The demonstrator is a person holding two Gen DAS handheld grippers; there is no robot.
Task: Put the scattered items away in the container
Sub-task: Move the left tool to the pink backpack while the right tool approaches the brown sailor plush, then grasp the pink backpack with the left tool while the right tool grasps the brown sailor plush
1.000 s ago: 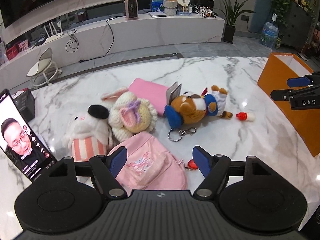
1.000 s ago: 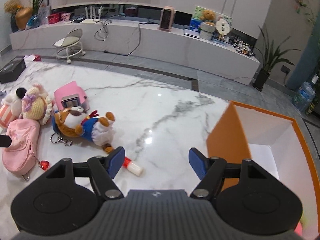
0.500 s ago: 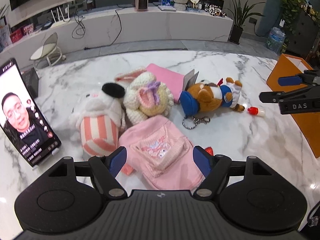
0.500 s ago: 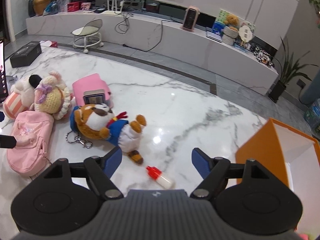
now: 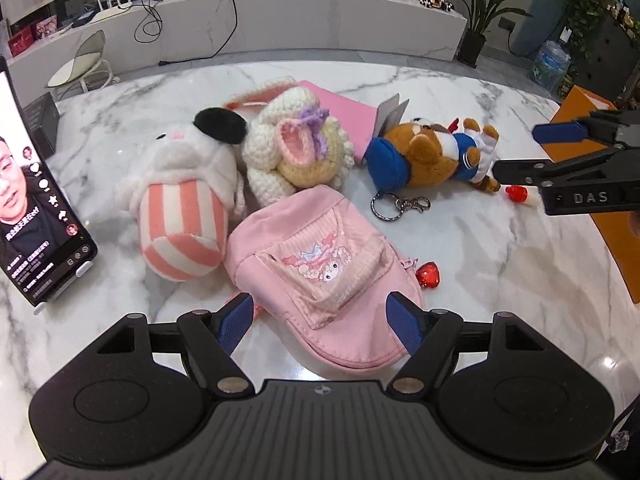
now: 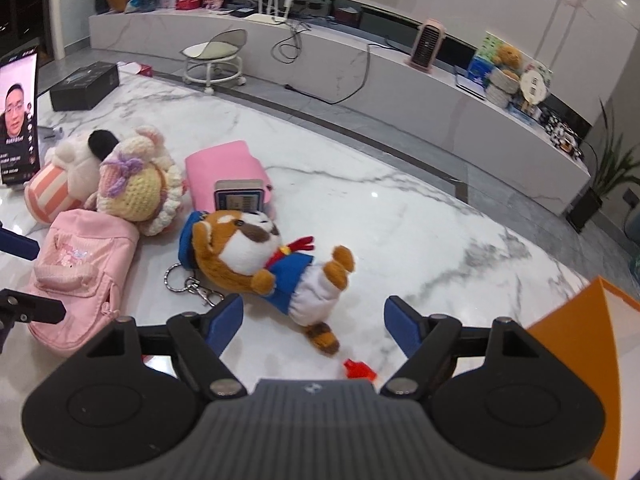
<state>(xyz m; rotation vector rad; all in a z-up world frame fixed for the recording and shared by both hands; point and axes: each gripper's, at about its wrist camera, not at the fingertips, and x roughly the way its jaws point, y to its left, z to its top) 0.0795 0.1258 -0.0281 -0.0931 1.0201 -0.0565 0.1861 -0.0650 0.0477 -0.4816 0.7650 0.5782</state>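
A small pink backpack (image 5: 320,276) lies on the marble table, its near end between the blue pads of my open left gripper (image 5: 322,322). Behind it lie a pink-striped white plush (image 5: 184,208), a crocheted bunny (image 5: 300,152), a pink pouch (image 5: 340,100) and a brown plush in blue clothes (image 5: 432,152) with a key ring (image 5: 396,204). My right gripper (image 6: 314,320) hangs open just over that brown plush's (image 6: 260,256) legs, with a small red-capped bottle (image 6: 358,370) under it. The orange box (image 6: 592,360) stands at the right.
A phone (image 5: 28,200) on a stand plays a video at the table's left edge. A red heart charm (image 5: 428,276) hangs off the backpack. A black box (image 6: 84,84), a stool (image 6: 214,58) and a long low cabinet (image 6: 400,72) lie beyond the table.
My left gripper has moved forward and down until the pink backpack's end sits between its pads. My right gripper has swung left, away from the orange box, over the brown plush.
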